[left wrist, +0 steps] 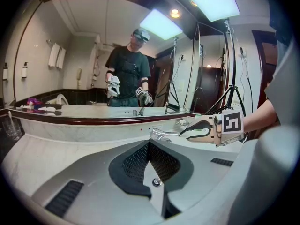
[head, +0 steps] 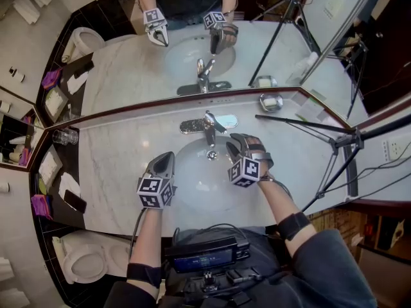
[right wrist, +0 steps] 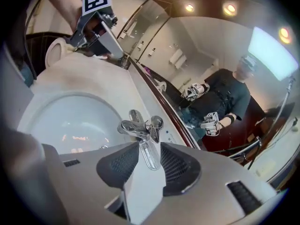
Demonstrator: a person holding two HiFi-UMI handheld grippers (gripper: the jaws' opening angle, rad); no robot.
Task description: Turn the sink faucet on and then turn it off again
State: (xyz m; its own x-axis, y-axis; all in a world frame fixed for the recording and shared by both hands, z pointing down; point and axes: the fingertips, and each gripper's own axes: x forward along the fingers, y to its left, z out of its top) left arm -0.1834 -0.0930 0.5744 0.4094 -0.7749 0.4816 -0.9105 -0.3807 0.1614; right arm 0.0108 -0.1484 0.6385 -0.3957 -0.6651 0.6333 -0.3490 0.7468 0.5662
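Chrome faucet point(head: 209, 128) sits at the centre of the head view, at the back rim of the white basin point(head: 192, 181), set in the marble counter point(head: 115, 149). The right gripper point(head: 233, 144) is just to its right, tips beside the spout. In the right gripper view its jaws stand apart and the faucet's lever point(right wrist: 149, 154) runs down into the gap between the pads, neither pad pressing on it. The right forearm comes up from the lower right, gripper angled up and left toward the tap. Over on the left, the left gripper point(head: 166, 159) hangs above the basin's left rim, well apart from the faucet, jaws closed together on nothing, forearm rising from the bottom edge.
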